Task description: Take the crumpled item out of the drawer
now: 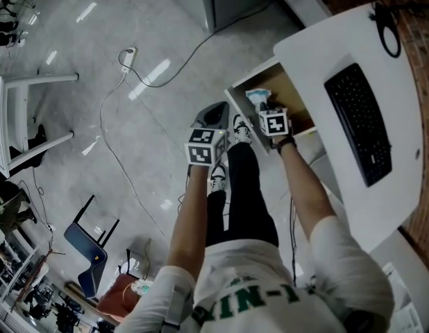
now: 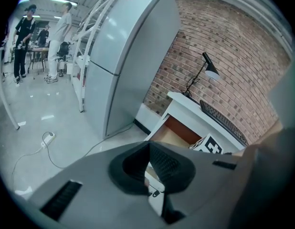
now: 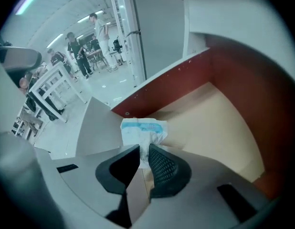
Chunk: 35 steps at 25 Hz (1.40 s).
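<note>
The wooden drawer [image 1: 236,107] stands pulled out from under the white desk [image 1: 318,40]. The crumpled item [image 1: 257,97], a white wrapper with blue print, is at the drawer's front edge. My right gripper [image 1: 273,122] hangs just over it. In the right gripper view the jaws of the right gripper [image 3: 144,152] pinch the lower end of the crumpled item [image 3: 142,129], above the drawer's pale floor [image 3: 209,118]. My left gripper [image 1: 205,146] is held over the floor left of the drawer, away from it. Nothing is between the closed tips of the left gripper [image 2: 148,148].
A black keyboard [image 1: 358,122] lies on the desk. A grey refrigerator [image 2: 123,56] stands left of the drawer, a desk lamp [image 2: 207,70] against the brick wall. A cable [image 1: 152,82] and power strip [image 1: 128,57] lie on the floor. Several people stand far off.
</note>
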Each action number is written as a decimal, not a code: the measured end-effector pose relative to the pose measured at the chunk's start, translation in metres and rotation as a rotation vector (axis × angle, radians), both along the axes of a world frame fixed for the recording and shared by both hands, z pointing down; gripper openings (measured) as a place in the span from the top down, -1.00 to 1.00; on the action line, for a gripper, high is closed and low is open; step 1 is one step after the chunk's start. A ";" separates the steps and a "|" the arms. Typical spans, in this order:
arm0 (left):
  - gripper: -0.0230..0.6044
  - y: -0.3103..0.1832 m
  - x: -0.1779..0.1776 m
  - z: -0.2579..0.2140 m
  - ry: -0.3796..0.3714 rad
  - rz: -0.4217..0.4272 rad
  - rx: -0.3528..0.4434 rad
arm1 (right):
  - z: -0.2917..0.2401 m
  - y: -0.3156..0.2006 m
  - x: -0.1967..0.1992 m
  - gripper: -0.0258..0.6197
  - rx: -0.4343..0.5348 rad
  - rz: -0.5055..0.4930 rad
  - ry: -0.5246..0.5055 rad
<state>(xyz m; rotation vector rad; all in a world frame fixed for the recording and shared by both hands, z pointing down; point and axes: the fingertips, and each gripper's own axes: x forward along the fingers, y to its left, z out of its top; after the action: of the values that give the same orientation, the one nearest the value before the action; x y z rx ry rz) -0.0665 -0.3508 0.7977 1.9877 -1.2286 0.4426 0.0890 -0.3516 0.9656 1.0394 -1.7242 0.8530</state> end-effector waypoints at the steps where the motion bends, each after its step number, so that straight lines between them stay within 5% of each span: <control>1: 0.95 0.001 -0.001 -0.005 0.004 -0.003 0.010 | -0.008 0.003 0.001 0.74 0.008 0.007 0.001; 11: 0.95 0.044 0.009 -0.051 0.040 0.002 0.056 | -0.108 0.044 0.007 0.75 0.155 0.086 -0.051; 21: 0.95 0.090 0.020 -0.109 -0.007 0.060 0.102 | -0.205 0.093 0.038 0.75 0.367 0.218 -0.085; 35: 0.95 0.122 0.020 -0.265 -0.030 0.066 0.393 | -0.410 0.134 0.045 0.75 0.740 0.376 -0.201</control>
<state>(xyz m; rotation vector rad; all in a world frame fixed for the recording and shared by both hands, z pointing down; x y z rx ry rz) -0.0466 -0.2288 0.5332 2.3633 -1.3516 0.2780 0.1344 -0.2177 0.5557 1.8630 -2.1134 0.5481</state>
